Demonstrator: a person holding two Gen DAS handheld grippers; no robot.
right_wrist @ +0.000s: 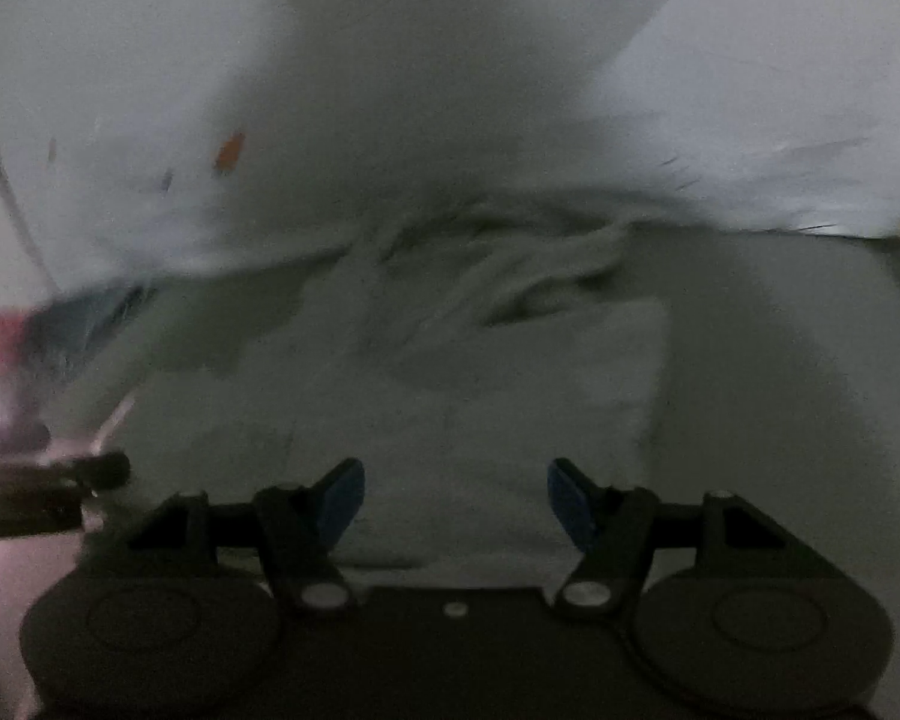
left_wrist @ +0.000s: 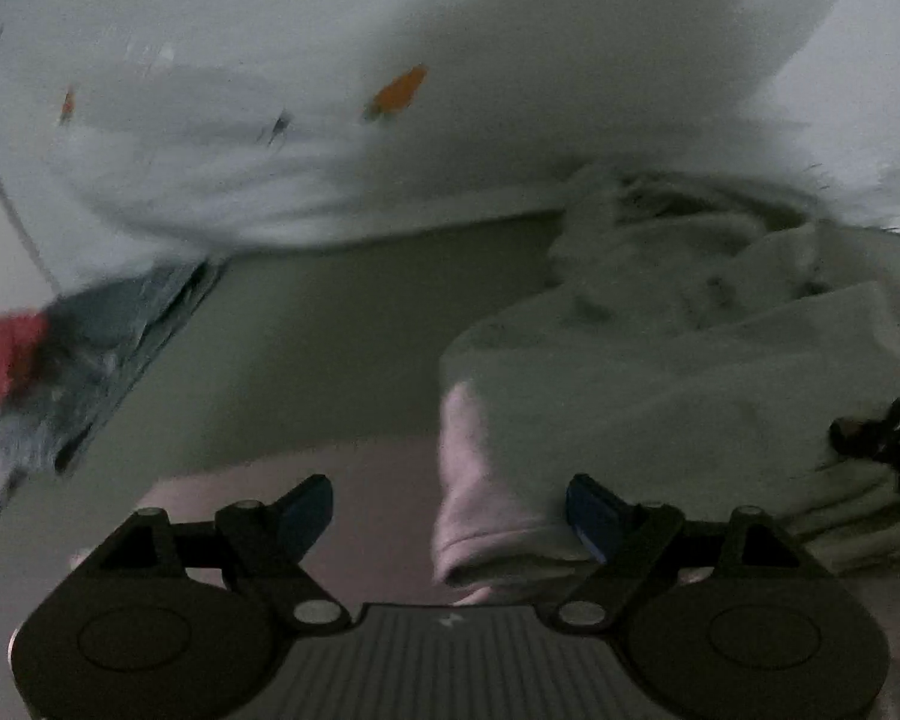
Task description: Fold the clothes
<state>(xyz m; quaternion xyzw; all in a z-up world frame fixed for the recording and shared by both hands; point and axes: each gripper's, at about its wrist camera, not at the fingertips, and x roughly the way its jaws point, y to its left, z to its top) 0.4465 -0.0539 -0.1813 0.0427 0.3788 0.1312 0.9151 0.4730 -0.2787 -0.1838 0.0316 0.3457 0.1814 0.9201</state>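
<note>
A pale folded garment lies on the surface at the right of the left wrist view, its pinkish folded edge between my fingers. My left gripper is open, nothing held. In the right wrist view the same pale garment lies spread ahead, rumpled at its far end. My right gripper is open just above its near edge, empty. Both views are dim and blurred.
A large white cloth with an orange mark fills the background; it also shows in the right wrist view. A red and grey object sits at the left. The other gripper shows at left; a dark object at right.
</note>
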